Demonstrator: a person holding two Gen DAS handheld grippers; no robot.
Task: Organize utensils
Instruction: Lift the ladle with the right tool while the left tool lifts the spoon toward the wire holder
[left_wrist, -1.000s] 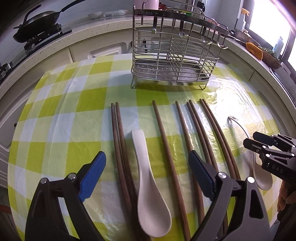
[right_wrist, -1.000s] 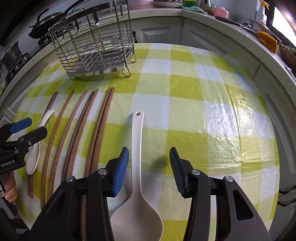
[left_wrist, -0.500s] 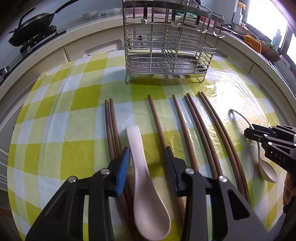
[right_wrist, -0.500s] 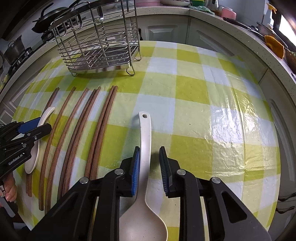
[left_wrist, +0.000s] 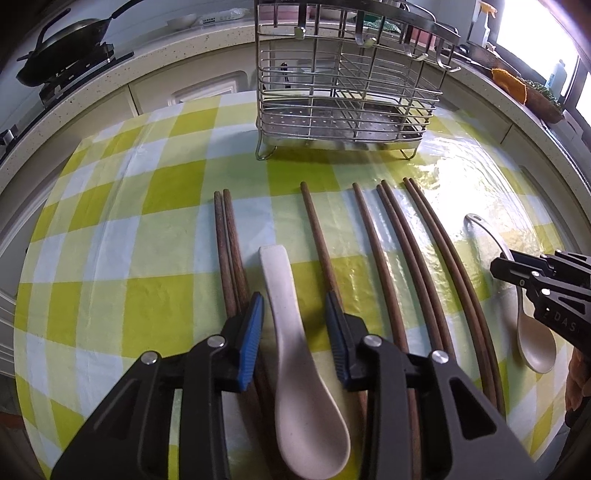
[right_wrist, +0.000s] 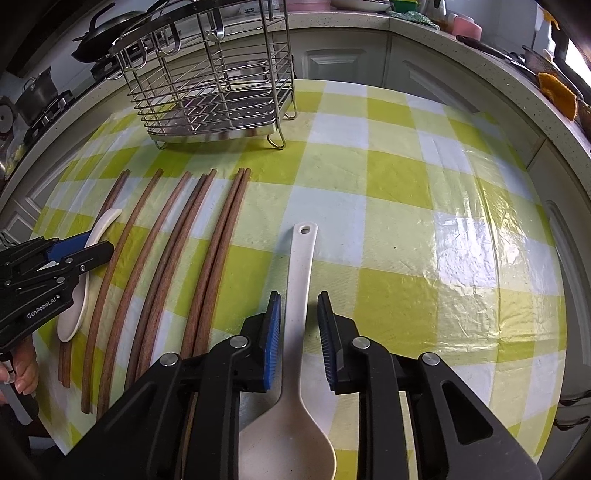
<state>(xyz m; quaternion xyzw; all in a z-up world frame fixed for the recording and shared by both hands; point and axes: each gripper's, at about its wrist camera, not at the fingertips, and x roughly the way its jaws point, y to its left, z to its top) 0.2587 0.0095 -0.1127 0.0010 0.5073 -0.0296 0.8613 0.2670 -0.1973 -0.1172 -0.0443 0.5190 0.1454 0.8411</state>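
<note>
Shiny wire made up the rack (left_wrist: 347, 92) at the far end of the table, on the green and white checked cloth (left_wrist: 110, 258). Seen from the left wrist, nothing lay on its holed metal floor and nothing hung on its hooks. Brown chopsticks (left_wrist: 391, 266) lay in a row on the cloth in front of it. The left gripper (left_wrist: 293, 336) had just been closing, with the short white spoon (left_wrist: 295, 339) between its blue pads. A thin gap showed on each side of the handle, so the jaws were not squeezing it yet. Far to the right, the right gripper (left_wrist: 506, 267) sat over the long spoon (left_wrist: 532, 332).

From the right wrist, the rack (right_wrist: 218, 85) looked bare inside as well. The right gripper (right_wrist: 299, 325) had just been closing too. The long spoon (right_wrist: 303, 280) lay flat on the cloth with its handle between the pads, and a small gap still showed on both sides. The chopsticks (right_wrist: 207, 258) lay to the left of it. At the far left, the left gripper (right_wrist: 92, 251) was at the short white spoon (right_wrist: 79, 306).
</note>
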